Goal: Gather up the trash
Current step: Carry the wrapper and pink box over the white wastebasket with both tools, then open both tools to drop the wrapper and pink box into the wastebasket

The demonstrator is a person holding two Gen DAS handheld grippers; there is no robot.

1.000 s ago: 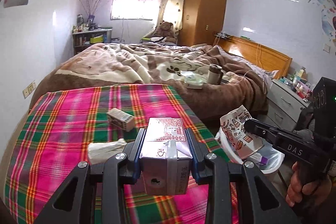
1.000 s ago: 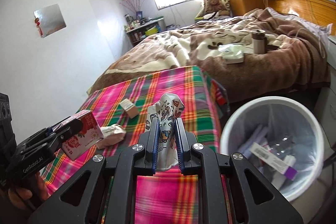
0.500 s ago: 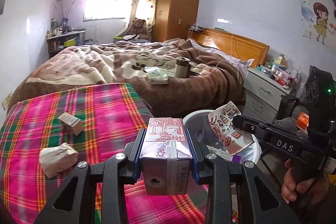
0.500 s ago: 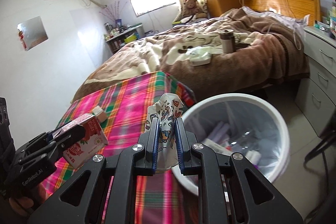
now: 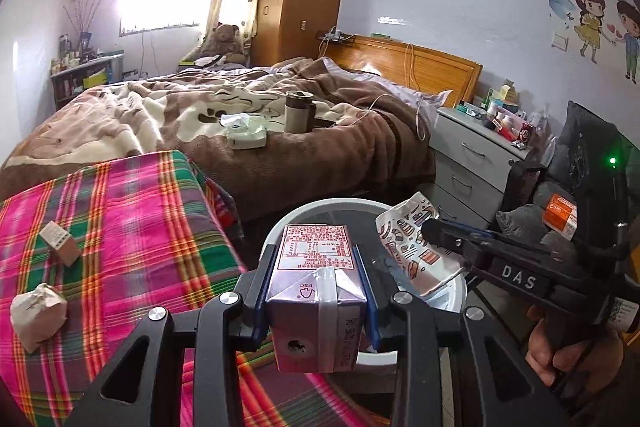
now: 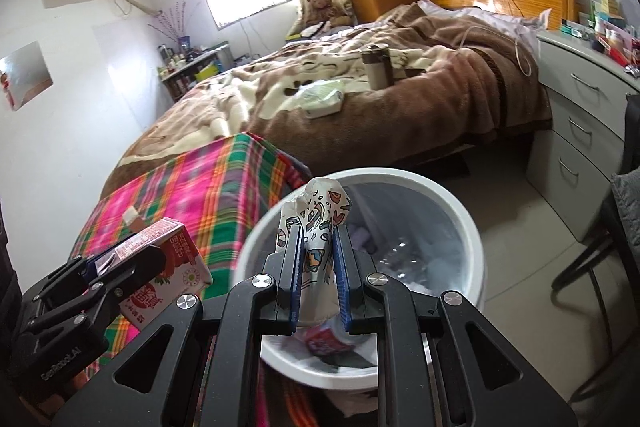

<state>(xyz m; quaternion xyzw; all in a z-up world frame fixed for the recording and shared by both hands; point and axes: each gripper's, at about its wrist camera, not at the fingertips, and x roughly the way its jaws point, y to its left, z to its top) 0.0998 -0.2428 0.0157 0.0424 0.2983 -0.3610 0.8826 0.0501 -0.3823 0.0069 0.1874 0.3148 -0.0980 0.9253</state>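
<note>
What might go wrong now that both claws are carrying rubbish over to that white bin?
The right gripper holds the crumpled paper cup above the white bin, close to its near rim; released there, it might catch the edge and land on the floor. The left gripper holds the milk carton near the bin's edge beside the plaid table, so dropped early it could miss. The two grippers are close together and might bump.

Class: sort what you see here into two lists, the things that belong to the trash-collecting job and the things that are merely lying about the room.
Job:
milk carton in left gripper
crushed paper cup in right gripper
white bin
small box and paper wad on plaid cloth

Lying about:
flask
teddy bear
nightstand clutter
</note>
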